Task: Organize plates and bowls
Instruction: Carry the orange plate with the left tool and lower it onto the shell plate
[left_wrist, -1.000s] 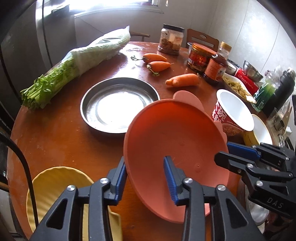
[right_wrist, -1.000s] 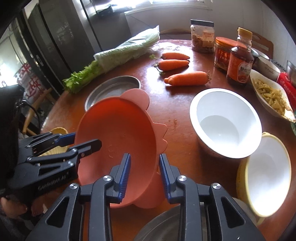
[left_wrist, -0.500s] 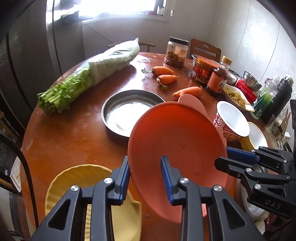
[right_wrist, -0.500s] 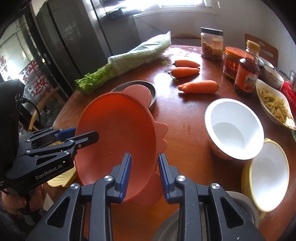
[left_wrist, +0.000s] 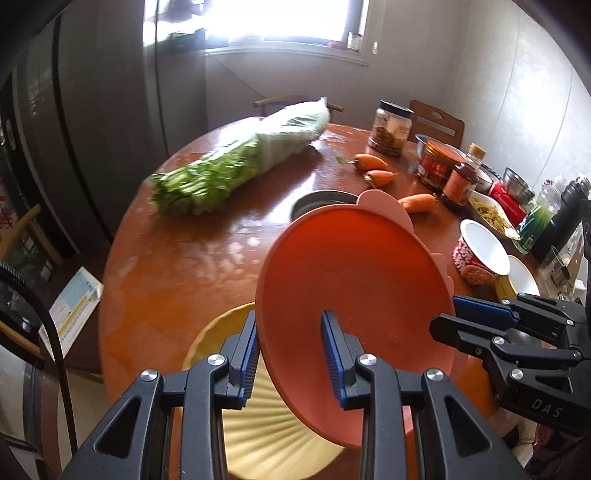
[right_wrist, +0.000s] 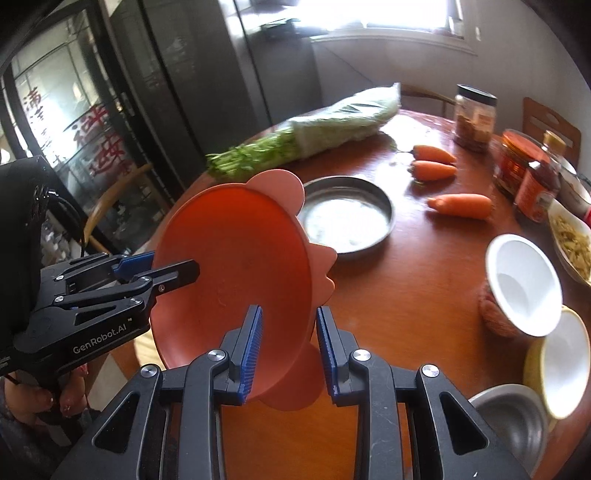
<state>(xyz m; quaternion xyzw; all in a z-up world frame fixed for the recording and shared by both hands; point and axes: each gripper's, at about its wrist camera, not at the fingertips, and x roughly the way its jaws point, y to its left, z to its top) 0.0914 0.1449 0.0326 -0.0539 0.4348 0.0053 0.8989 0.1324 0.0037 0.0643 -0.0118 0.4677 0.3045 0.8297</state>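
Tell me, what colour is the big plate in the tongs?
Orange plate; the right wrist view shows it best.

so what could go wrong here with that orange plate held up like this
1. The orange plate is tilted steeply, pinched only at its rim by the left gripper and the right gripper; if the hands drift apart it may slip out.
2. Below it lies the yellow plate, near the table edge; a drop could knock it off.
3. Swinging right could hit the white cup.
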